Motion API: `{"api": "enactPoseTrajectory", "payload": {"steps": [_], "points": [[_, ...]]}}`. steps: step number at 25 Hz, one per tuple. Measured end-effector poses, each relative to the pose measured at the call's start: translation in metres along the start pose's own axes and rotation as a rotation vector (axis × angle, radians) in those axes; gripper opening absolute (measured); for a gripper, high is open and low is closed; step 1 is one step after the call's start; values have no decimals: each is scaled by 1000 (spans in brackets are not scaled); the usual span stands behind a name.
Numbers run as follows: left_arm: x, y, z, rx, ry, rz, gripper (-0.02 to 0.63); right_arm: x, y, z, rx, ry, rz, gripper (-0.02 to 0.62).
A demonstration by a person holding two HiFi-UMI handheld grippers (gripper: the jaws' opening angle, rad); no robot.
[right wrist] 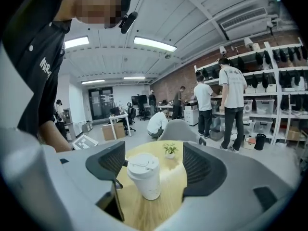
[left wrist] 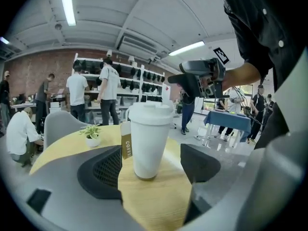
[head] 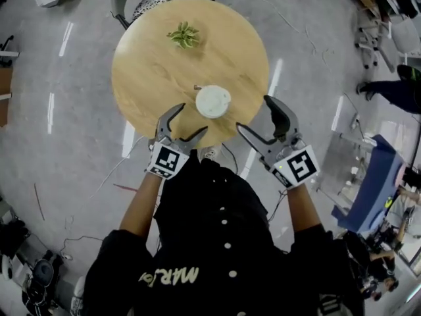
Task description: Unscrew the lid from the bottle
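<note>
**Claws released before the lidded bottle**

Left claw [head: 191, 119] and right claw [head: 252, 113] hang over the near edge of the round wooden bench [head: 148, 71], jaws apart and holding nothing. White bottle [left wrist: 147, 148] stands upright on the bench's near part, lid [head: 213, 102] on, just beyond the two claws and touched by neither. Small potted plant [head: 184, 35] sits toward the far side.

The white bottle [left wrist: 147, 146] stands upright on a round wooden table [head: 148, 71], near its edge. It is tall and tapers downward. Its white lid [left wrist: 150, 113] sits on top, and a brown tag [left wrist: 126, 146] hangs beside it
</note>
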State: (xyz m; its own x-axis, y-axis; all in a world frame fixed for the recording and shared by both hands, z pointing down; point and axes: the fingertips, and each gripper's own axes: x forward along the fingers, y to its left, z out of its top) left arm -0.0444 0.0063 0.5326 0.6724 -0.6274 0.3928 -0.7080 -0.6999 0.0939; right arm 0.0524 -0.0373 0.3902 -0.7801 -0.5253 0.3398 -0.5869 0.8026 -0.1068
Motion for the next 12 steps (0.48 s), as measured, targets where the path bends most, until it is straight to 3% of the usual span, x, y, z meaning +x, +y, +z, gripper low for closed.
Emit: {"api": "enactPoseTrajectory", "payload": {"steps": [5, 12], "points": [[33, 4, -24, 18, 34, -70, 362, 29, 8, -23, 15, 107, 42, 376], [74, 2, -45, 53, 72, -142, 362, 55, 14, -43, 45, 173, 94, 387]]}}
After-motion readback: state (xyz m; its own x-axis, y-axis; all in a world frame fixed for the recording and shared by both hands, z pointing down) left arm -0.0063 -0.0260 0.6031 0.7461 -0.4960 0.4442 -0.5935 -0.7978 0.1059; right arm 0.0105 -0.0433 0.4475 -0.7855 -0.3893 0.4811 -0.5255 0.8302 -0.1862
